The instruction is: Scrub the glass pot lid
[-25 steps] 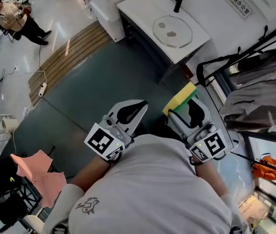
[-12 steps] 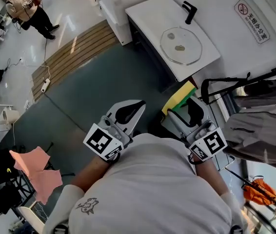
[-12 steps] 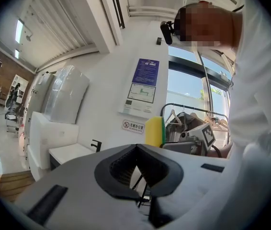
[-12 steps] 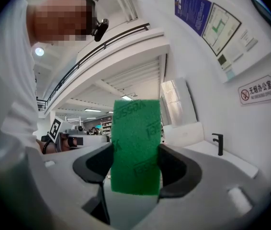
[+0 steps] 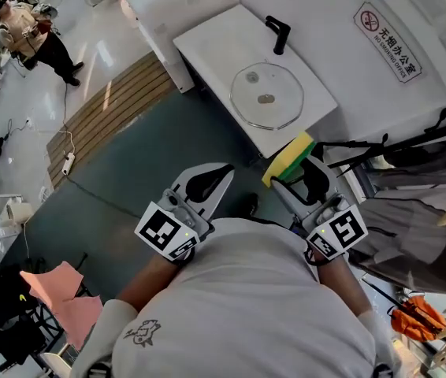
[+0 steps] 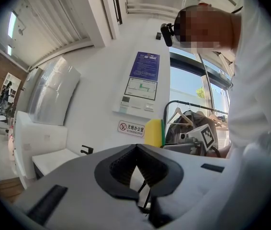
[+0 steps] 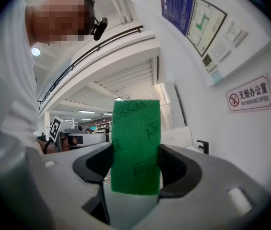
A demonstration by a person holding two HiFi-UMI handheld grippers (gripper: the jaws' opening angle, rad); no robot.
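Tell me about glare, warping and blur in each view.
Head view: sharp and evenly lit, with glare on the shiny floor at upper left; the glass pot lid reads clearly. Left gripper view: fisheye-bent, dark round border, window overly bright. Right gripper view: same bending; the green sponge is crisp.

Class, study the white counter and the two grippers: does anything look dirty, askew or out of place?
The glass pot lid lying flat on the white counter carries two brownish spots, one near its middle: it looks soiled. The sponge sits straight in the right gripper; nothing else stands out.
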